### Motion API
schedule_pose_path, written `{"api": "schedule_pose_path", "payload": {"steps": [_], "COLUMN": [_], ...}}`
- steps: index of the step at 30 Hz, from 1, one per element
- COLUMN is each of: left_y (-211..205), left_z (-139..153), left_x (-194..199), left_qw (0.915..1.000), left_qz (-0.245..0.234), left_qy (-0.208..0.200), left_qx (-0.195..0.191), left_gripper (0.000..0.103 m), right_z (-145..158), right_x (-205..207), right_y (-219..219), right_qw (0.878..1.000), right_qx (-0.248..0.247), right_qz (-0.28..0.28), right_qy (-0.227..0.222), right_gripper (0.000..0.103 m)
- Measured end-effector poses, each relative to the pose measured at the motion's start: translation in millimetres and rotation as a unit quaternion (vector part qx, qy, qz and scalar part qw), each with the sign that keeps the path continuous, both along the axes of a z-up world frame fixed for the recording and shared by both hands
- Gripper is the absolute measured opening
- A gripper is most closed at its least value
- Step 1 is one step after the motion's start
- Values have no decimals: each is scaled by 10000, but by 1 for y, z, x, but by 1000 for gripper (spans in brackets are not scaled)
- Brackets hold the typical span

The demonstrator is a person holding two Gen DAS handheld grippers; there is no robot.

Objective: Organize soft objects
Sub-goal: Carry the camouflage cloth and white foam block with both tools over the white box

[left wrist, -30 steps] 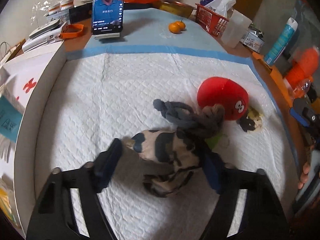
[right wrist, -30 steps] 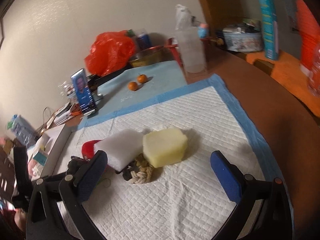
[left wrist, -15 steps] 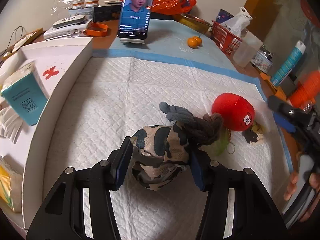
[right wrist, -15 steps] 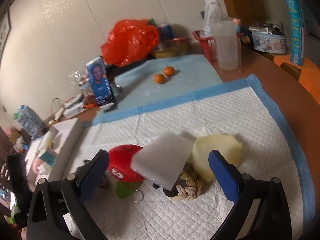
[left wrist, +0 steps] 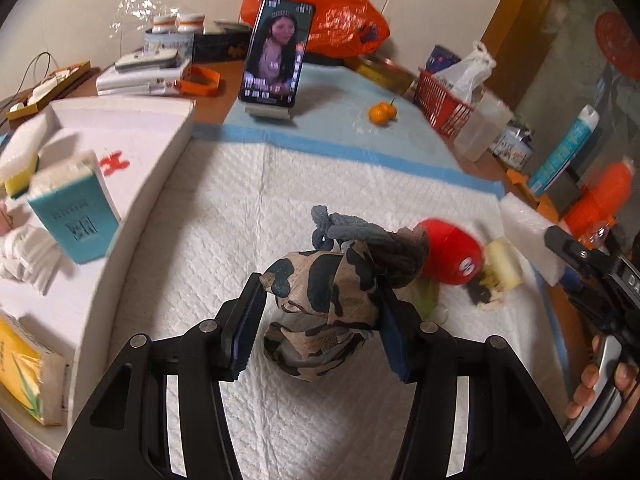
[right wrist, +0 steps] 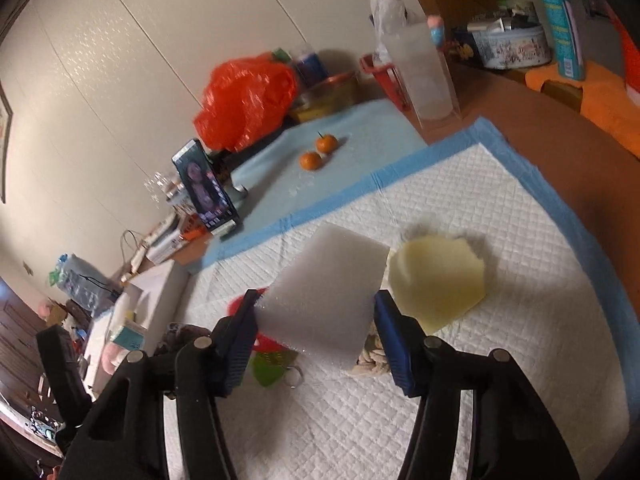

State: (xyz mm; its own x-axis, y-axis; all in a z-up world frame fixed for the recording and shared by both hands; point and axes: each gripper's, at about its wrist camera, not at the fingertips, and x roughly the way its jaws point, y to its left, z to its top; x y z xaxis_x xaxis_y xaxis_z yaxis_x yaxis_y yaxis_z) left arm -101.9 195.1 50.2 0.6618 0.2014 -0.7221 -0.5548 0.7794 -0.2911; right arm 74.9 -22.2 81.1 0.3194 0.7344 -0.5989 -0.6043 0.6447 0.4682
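Observation:
My left gripper (left wrist: pixel 320 328) is shut on a camouflage cloth bundle (left wrist: pixel 324 312) and holds it above the white quilted pad (left wrist: pixel 224 216), with a grey knit glove (left wrist: pixel 360 236) resting on its top. My right gripper (right wrist: pixel 316 324) is shut on a white foam block (right wrist: pixel 328 300), lifted off the pad; the block also shows in the left wrist view (left wrist: pixel 528 236). A red plush ball (left wrist: pixel 452 256), a yellow sponge (right wrist: pixel 436 284) and a rope knot toy (right wrist: pixel 372 354) lie on the pad.
A white box (left wrist: pixel 132 184) at the left holds a teal tissue pack (left wrist: pixel 76 212), a sponge and white cloths. A phone on a stand (left wrist: pixel 276 56), two oranges (left wrist: pixel 382 113), a red basket (left wrist: pixel 444 104) and bottles stand at the back and right.
My left gripper closed on the camouflage bundle and lifted it. My right gripper closed on the white foam block and raised it off the pad.

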Motion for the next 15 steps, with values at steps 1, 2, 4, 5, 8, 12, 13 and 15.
{"api": "schedule_pose_path", "payload": {"steps": [1, 2, 4, 5, 8, 12, 13, 15], "left_y": [-1, -1, -3, -4, -6, -4, -5, -6], "left_z": [7, 12, 25, 31, 51, 72, 75, 75], "left_x": [-3, -5, -12, -15, -29, -45, -48, -49], "left_qw": [10000, 9999, 9994, 9991, 9976, 9952, 9948, 9950], "left_qz": [-6, -10, -17, -20, 4, 58, 55, -49], "left_qy": [-84, -138, -275, -338, -549, -770, -800, -717], "left_qx": [48, 88, 209, 261, 424, 598, 624, 698], "left_gripper": [54, 54, 54, 54, 54, 54, 54, 54], "right_z": [7, 14, 28, 36, 54, 71, 74, 75], "right_x": [-3, -7, -15, -20, -31, -45, -48, -50], "right_y": [-2, -3, -5, -6, -8, -8, -6, -5], "right_qw": [9999, 9997, 9988, 9981, 9956, 9917, 9911, 9907], "right_qx": [82, 174, 339, 430, 604, 776, 812, 844], "right_qz": [12, 31, 76, 101, 148, 248, 269, 277], "right_qy": [-79, -176, -334, -441, -696, -990, -1020, -1028], "right_gripper": [57, 57, 57, 57, 57, 57, 57, 57]}}
